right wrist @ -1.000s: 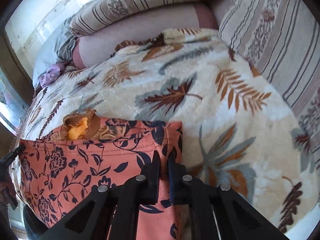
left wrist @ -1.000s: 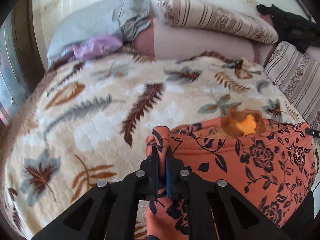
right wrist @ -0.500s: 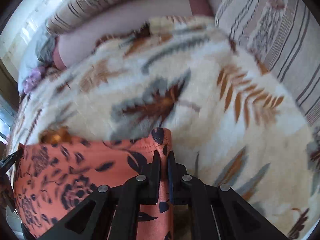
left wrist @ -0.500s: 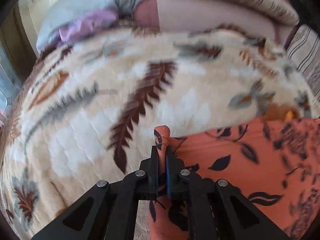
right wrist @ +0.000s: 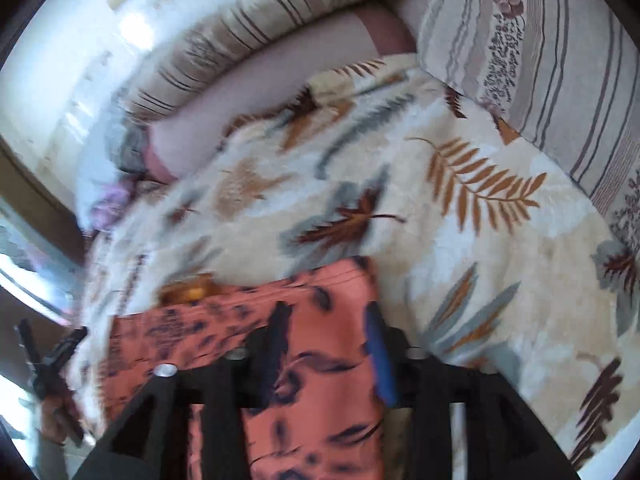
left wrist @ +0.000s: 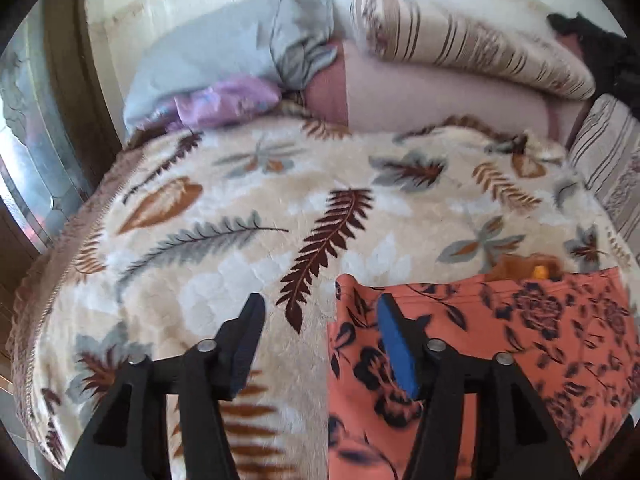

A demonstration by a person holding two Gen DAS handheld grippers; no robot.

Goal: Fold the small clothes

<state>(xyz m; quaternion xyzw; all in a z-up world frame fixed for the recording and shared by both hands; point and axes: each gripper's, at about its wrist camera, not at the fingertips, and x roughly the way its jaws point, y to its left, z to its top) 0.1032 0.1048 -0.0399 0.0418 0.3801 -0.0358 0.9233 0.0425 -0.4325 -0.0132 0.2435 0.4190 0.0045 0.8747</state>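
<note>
An orange-red garment with dark flowers (left wrist: 500,340) lies flat on the leaf-patterned blanket (left wrist: 240,240). My left gripper (left wrist: 320,320) hovers at the garment's left far corner with its jaws opening. That corner lies loose between the fingers, and neither pad presses it. In the right wrist view the same garment (right wrist: 320,360) reaches under my right gripper (right wrist: 326,322), whose jaws are also opening over the right far corner without pinching it. The left gripper (right wrist: 52,364) shows at the left edge of that view. An orange-brown patch (left wrist: 536,270) peeks out beyond the garment's far edge.
Grey and lilac pillows (left wrist: 224,68) and a striped bolster (left wrist: 472,44) line the head of the bed. A striped cushion (right wrist: 540,60) stands along the right side. Black cloth (left wrist: 592,48) lies at the far right corner. A window (left wrist: 28,152) is on the left.
Both grippers were shut on the garment's far corners and now stand open, the corners let go. The garment's far edge has settled onto the blanket.
</note>
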